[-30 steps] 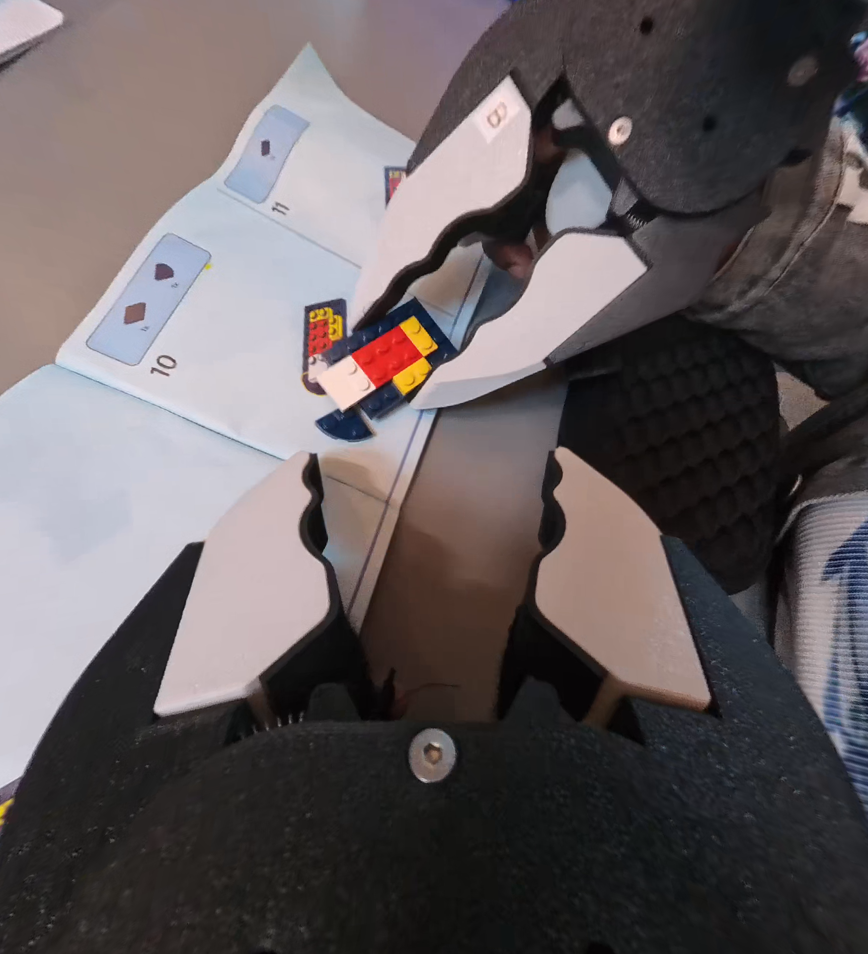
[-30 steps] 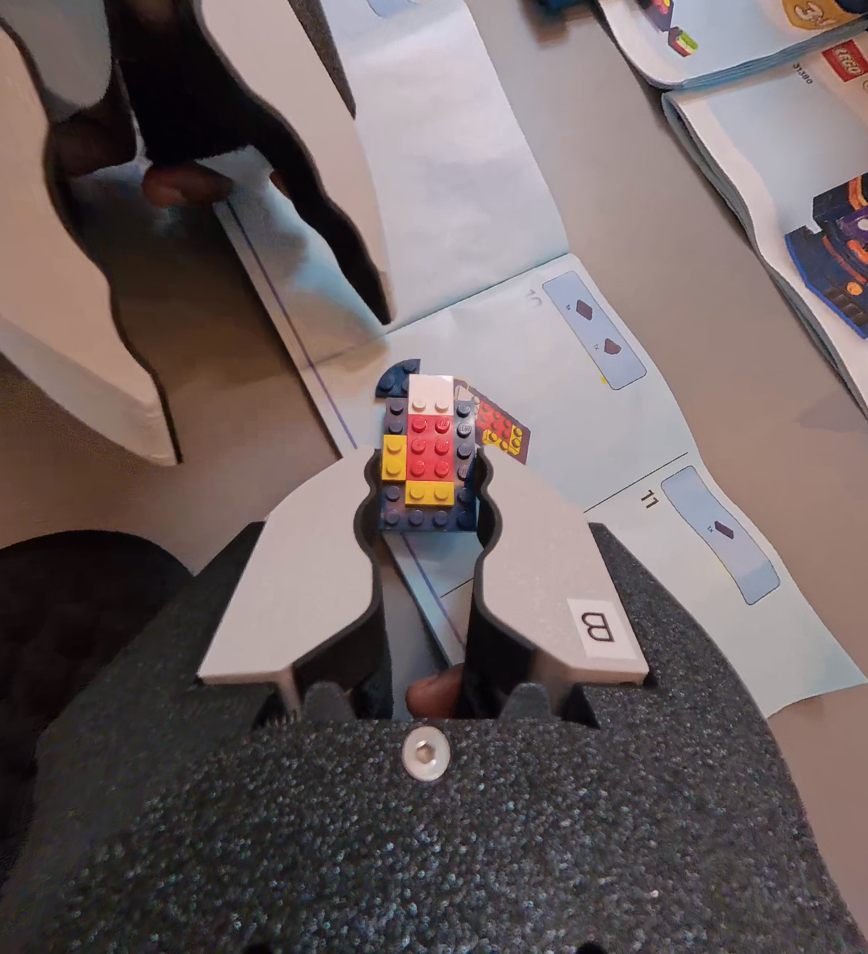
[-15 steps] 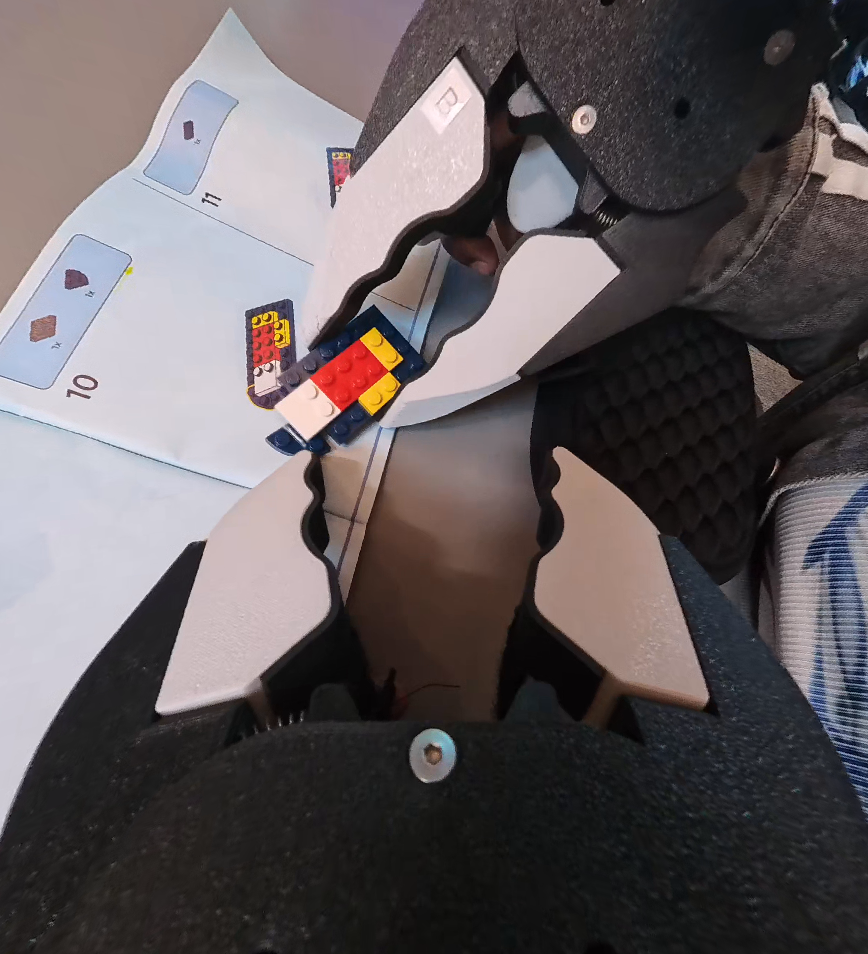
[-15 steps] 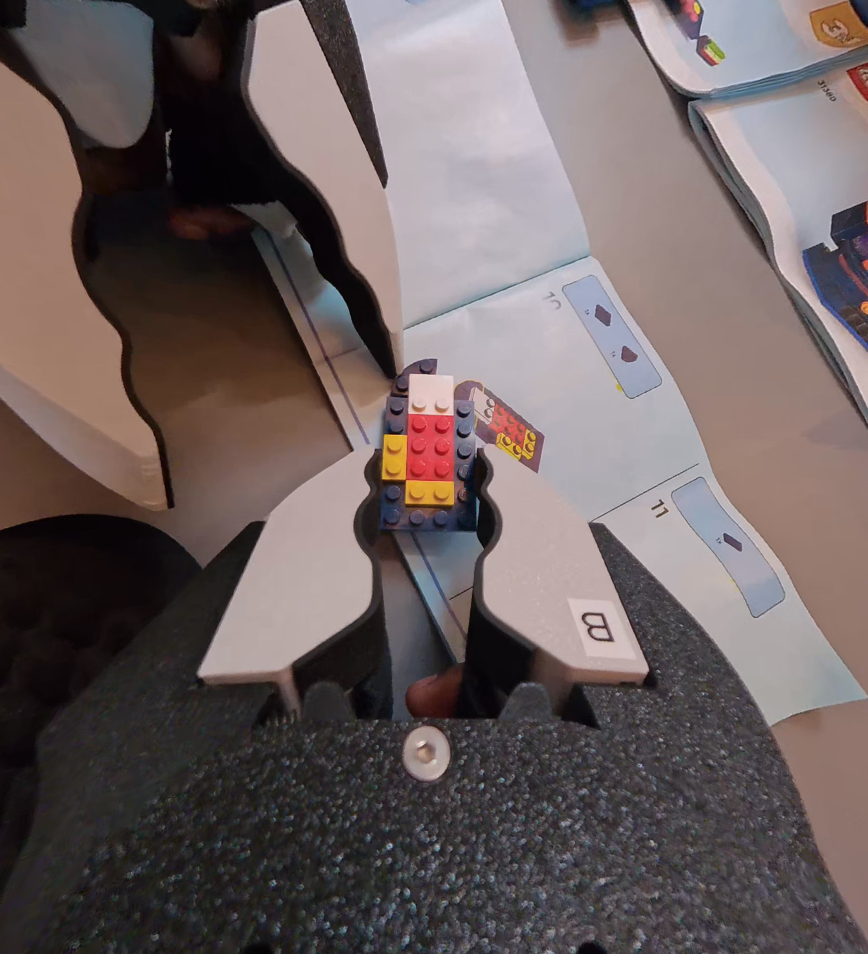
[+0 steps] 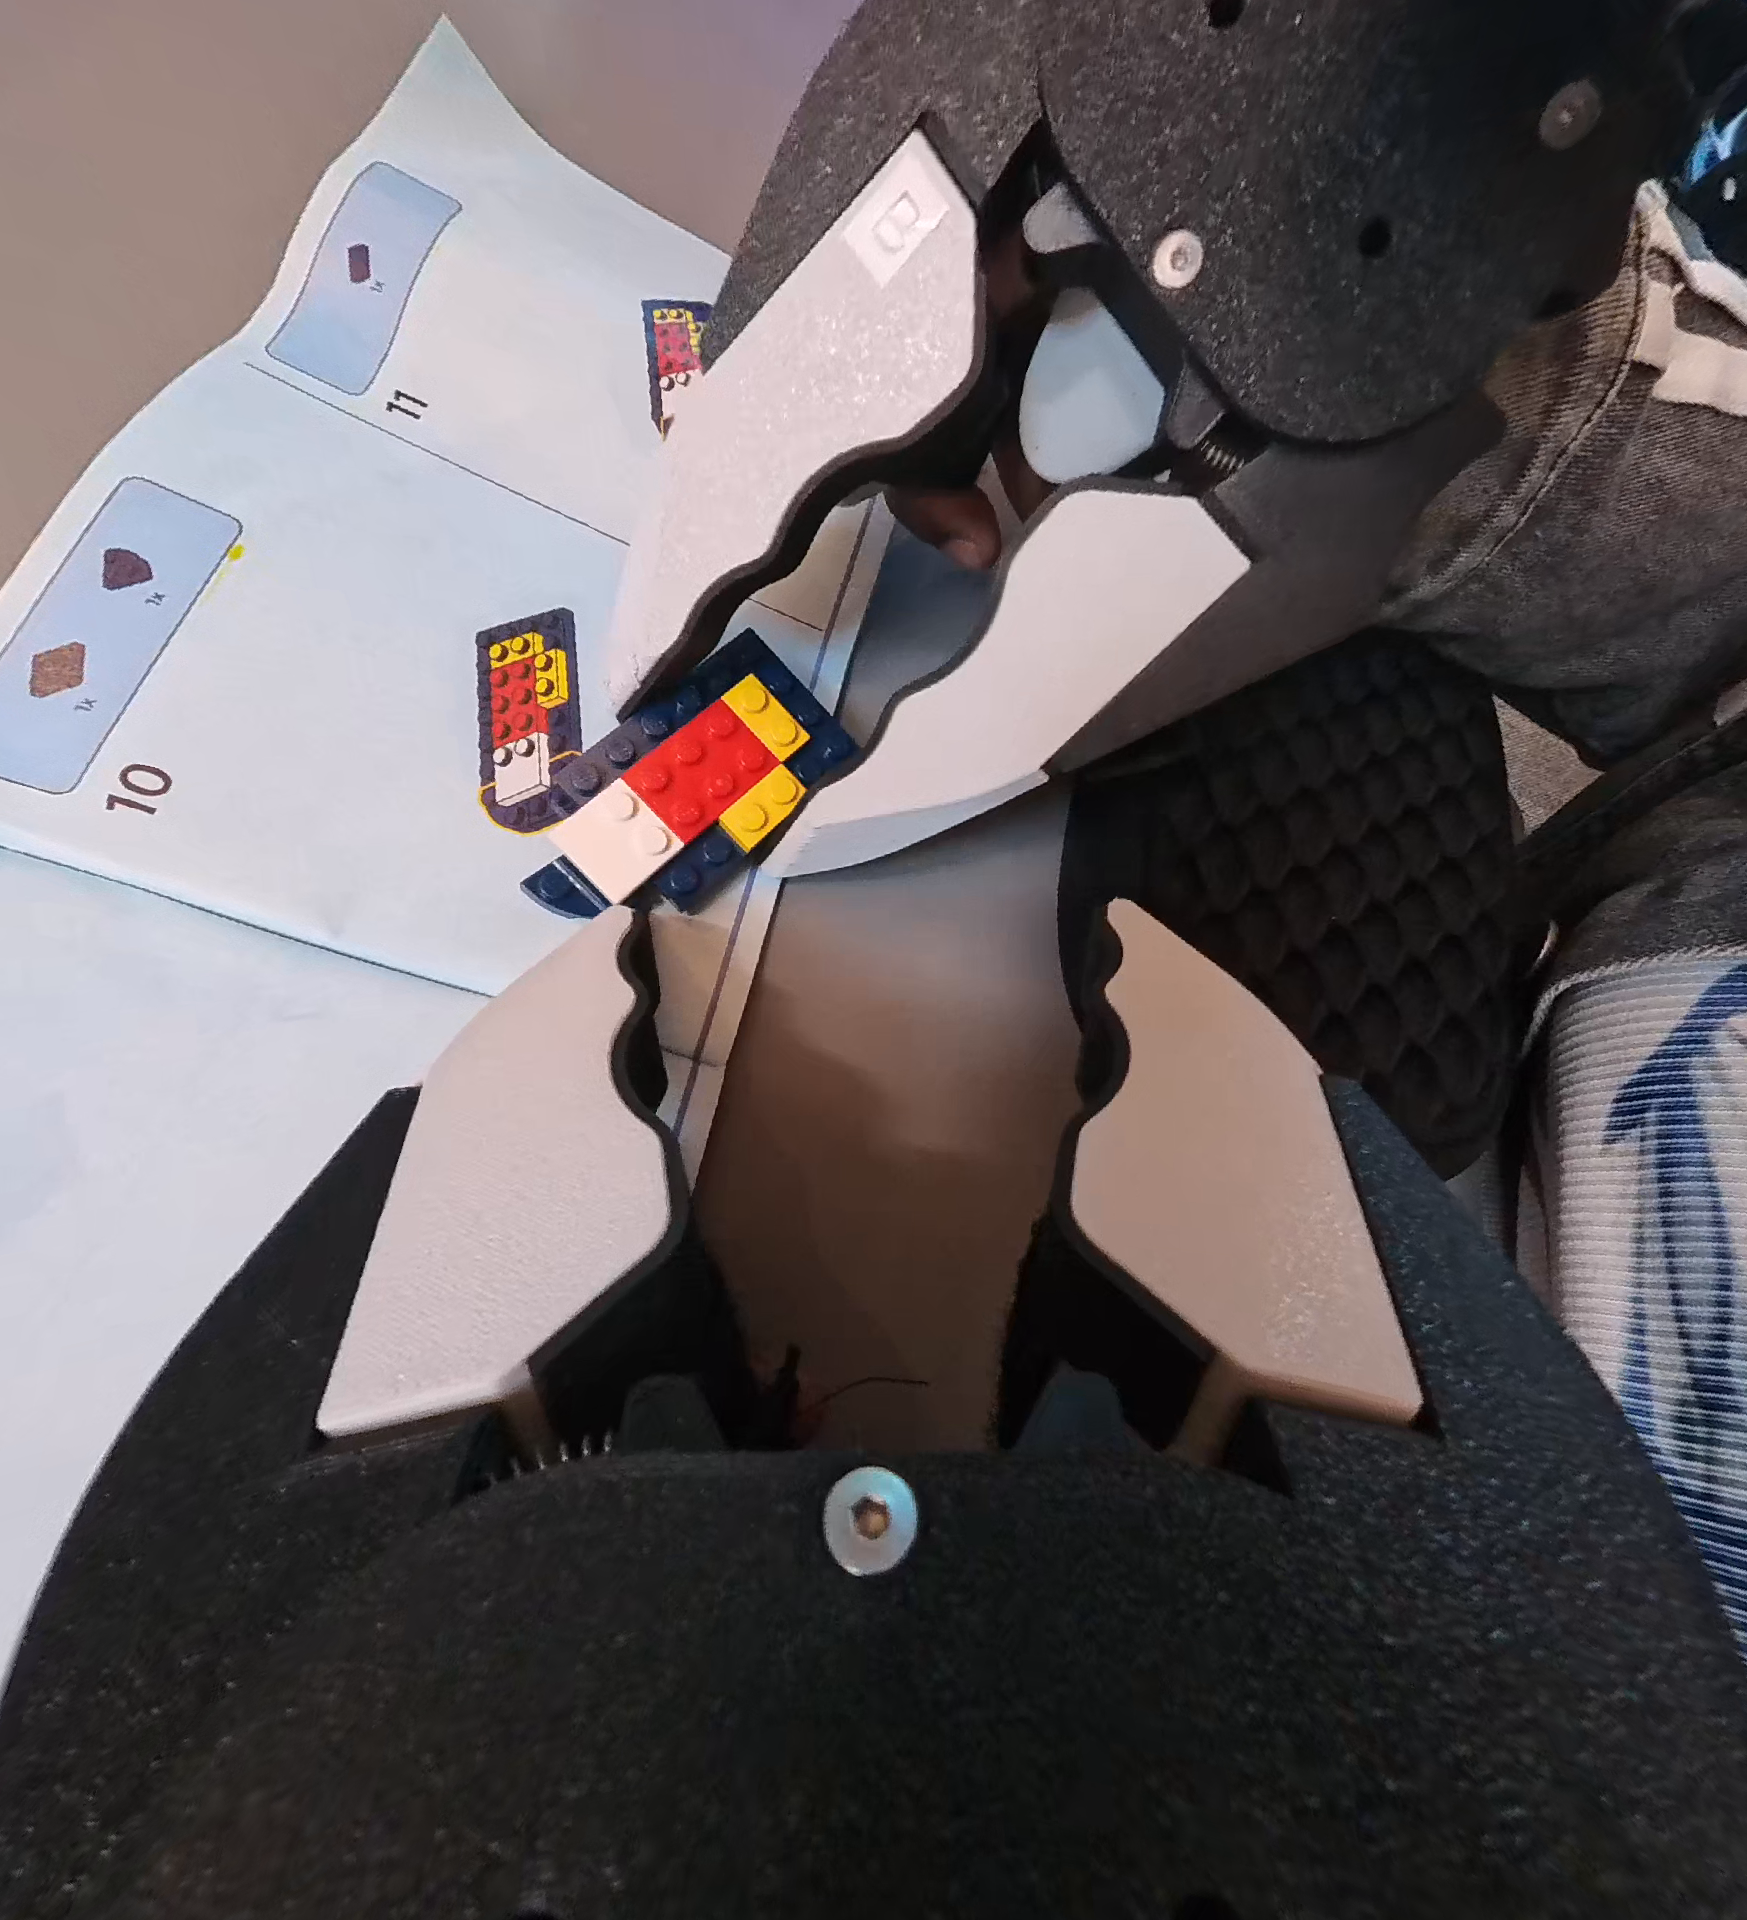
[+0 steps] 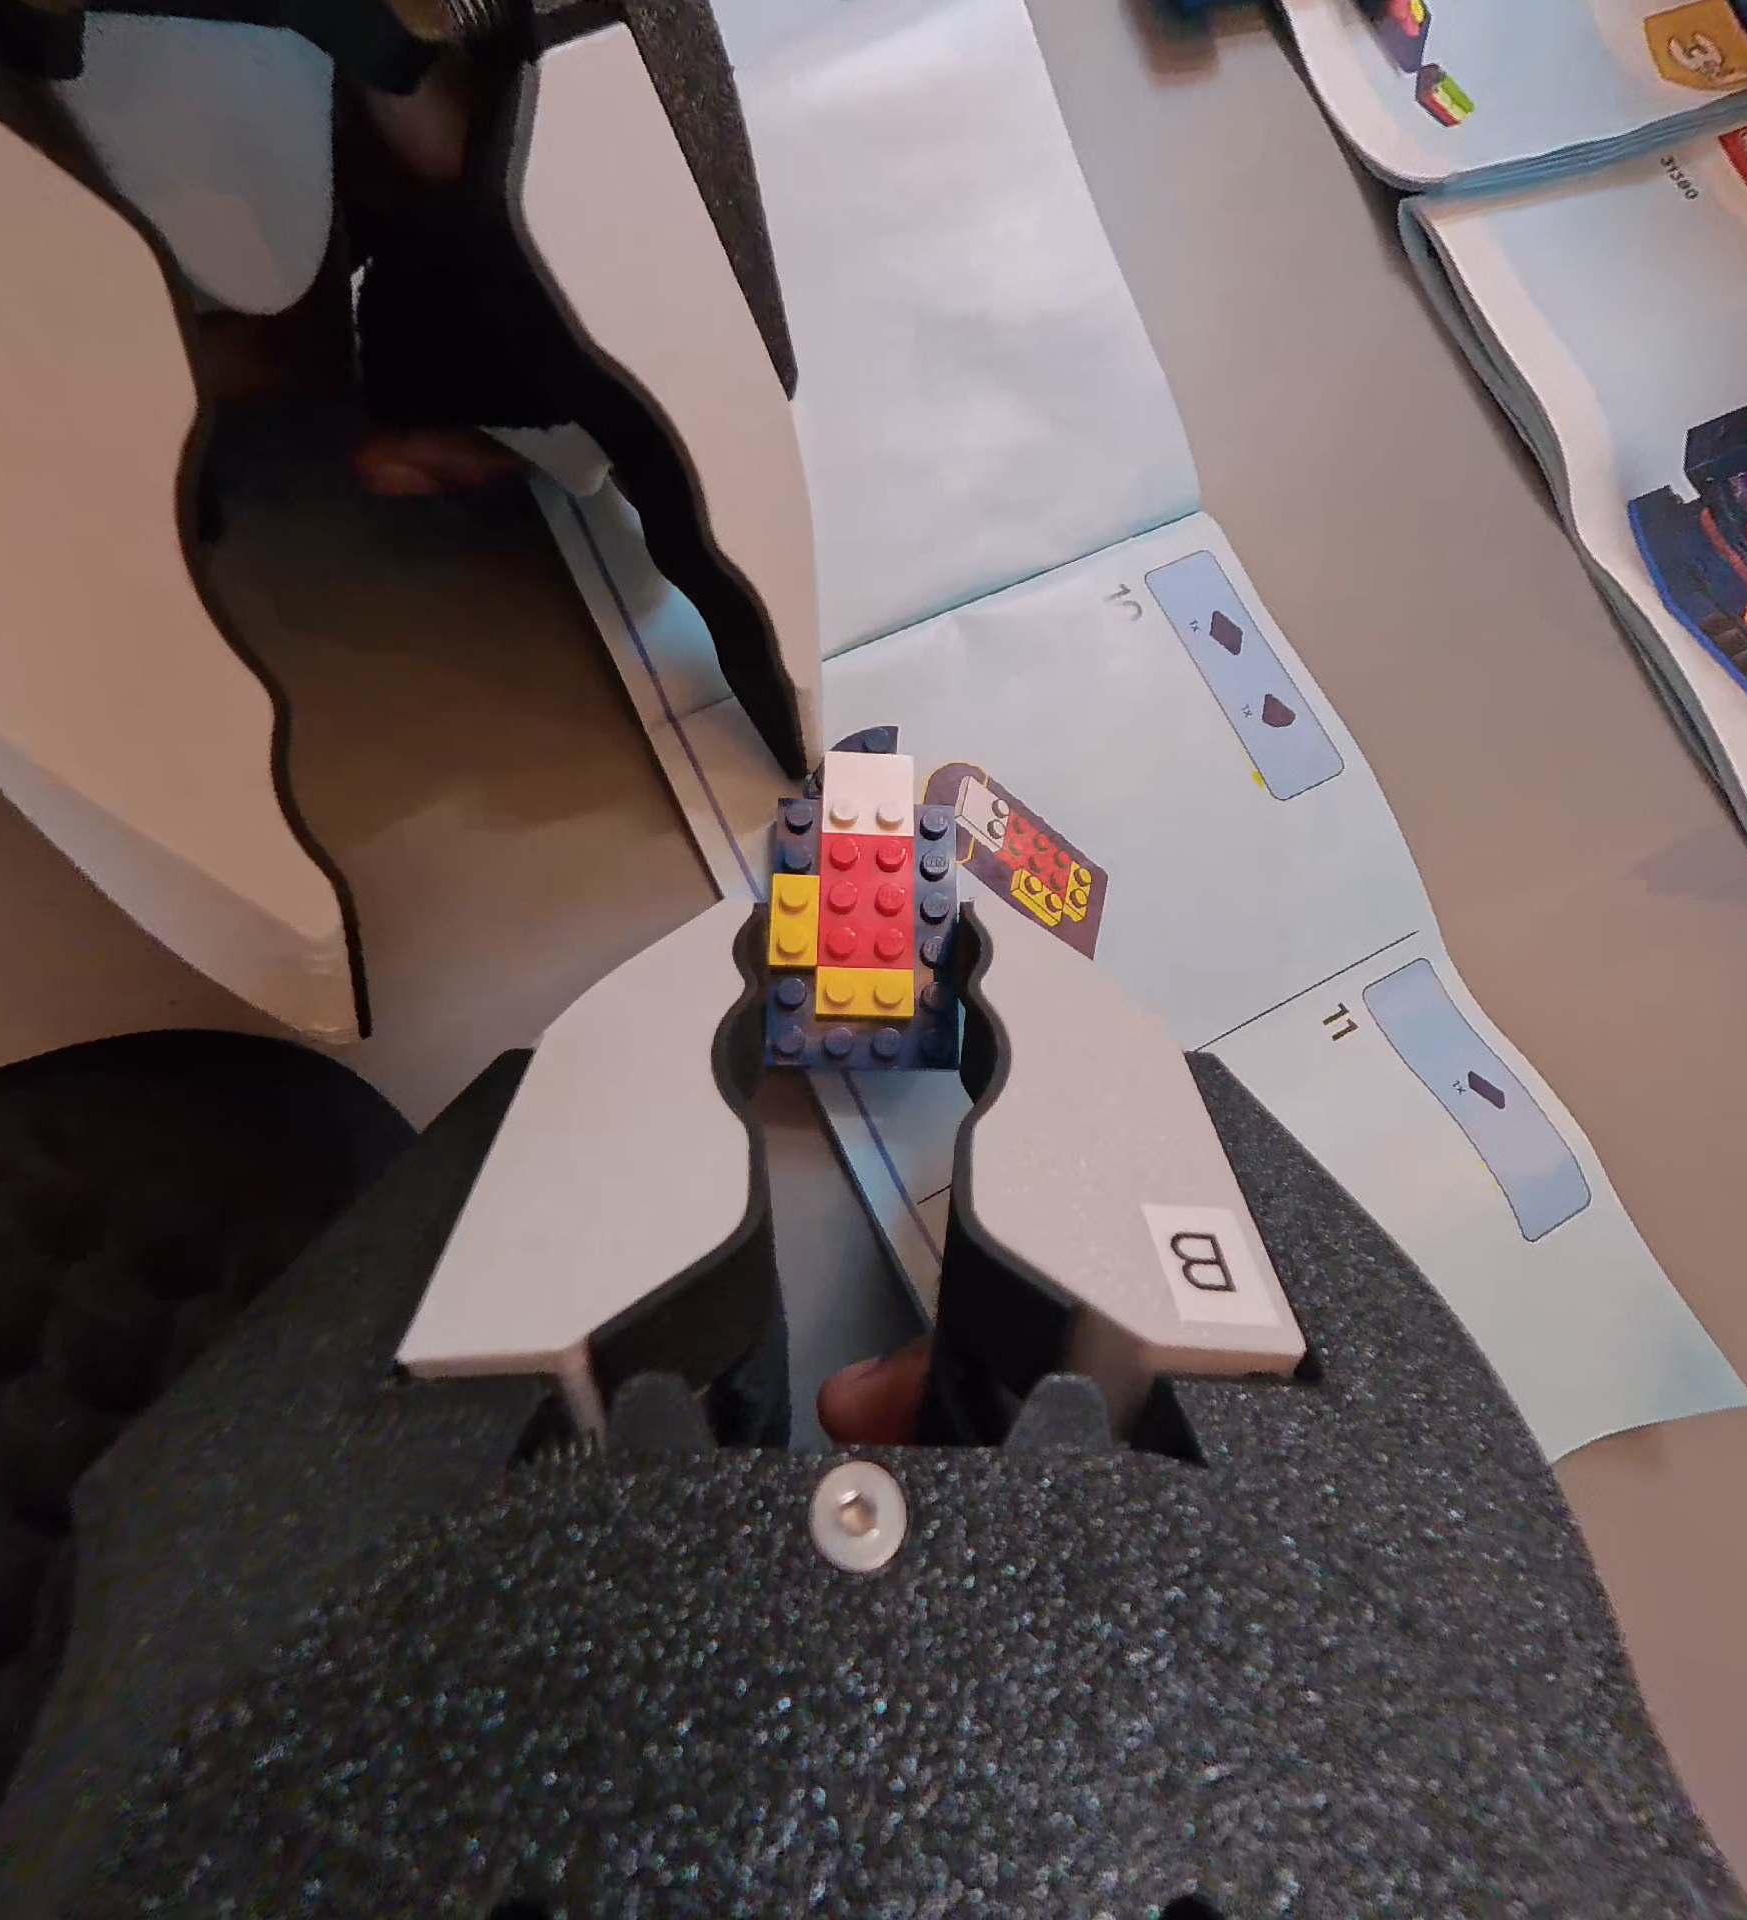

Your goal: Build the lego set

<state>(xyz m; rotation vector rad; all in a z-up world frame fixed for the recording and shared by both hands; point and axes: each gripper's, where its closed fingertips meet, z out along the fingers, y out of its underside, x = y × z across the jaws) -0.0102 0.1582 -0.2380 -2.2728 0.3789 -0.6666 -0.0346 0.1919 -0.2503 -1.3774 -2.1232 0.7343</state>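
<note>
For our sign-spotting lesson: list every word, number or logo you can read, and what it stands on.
I won't copy writing; its places:
Blue instruction sheet: two step numbers, tiny counts.
Sticker on right gripper: one letter.
Booklet cover: red logo, small number.

A small brick assembly (image 6: 853, 914) sits clamped by its long sides between the fingertips of the right gripper (image 6: 853, 997), held above an open pale-blue instruction booklet (image 6: 1212, 831). It is a dark blue studded plate carrying a red block in the middle, two yellow pieces beside it and a white piece at the far end, where a curved dark blue tip sticks out
</note>
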